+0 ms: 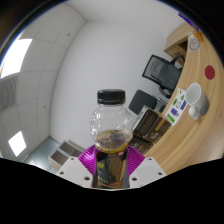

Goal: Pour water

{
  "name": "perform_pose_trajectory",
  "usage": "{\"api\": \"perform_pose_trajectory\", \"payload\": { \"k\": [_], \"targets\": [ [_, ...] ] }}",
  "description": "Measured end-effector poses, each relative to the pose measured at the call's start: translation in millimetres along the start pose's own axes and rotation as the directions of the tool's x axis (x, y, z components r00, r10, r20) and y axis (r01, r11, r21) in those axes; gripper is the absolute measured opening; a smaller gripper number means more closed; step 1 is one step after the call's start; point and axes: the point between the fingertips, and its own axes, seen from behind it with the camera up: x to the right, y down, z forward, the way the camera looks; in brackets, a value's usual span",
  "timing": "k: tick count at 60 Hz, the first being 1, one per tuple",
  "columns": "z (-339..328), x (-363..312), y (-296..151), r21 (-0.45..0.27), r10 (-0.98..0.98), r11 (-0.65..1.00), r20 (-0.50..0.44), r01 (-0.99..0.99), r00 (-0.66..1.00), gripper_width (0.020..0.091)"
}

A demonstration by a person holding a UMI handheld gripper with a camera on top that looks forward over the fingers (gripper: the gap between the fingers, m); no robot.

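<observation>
claw [110, 165]: closed on a capped bottle [110, 130], held up off the counter [185, 130] | step: carrying | next: probably reach the cup [193, 96], tip.

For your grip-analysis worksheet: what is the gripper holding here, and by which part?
The gripper holds a clear bottle with a black cap, clamped by its lower body between the purple pads.

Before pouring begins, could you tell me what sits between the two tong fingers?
A clear plastic bottle with a black cap, gripped between the tongs in the gripper view.
</observation>
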Motion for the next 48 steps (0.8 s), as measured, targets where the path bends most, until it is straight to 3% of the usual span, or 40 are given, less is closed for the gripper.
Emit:
{"api": "perform_pose_trajectory", "payload": {
  "k": [9, 19, 31, 40, 48],
  "targets": [
    [28, 30, -77, 0.024, 0.519, 0.851, 0.115, -0.525, 0.847, 0.0358],
    [41, 100, -120, 0.059, 0.764, 0.631, 0.131, -0.774, 0.632, 0.0356],
    [56, 150, -114, 0.051, 0.87, 0.484, 0.075, -0.874, 0.486, 0.0354],
    [56, 150, -109, 0.028, 0.826, 0.564, 0.011, -0.826, 0.564, 0.0357],
    [44, 132, -126, -0.013, 0.66, 0.75, -0.037, -0.661, 0.75, 0.0358]
  ]
}}
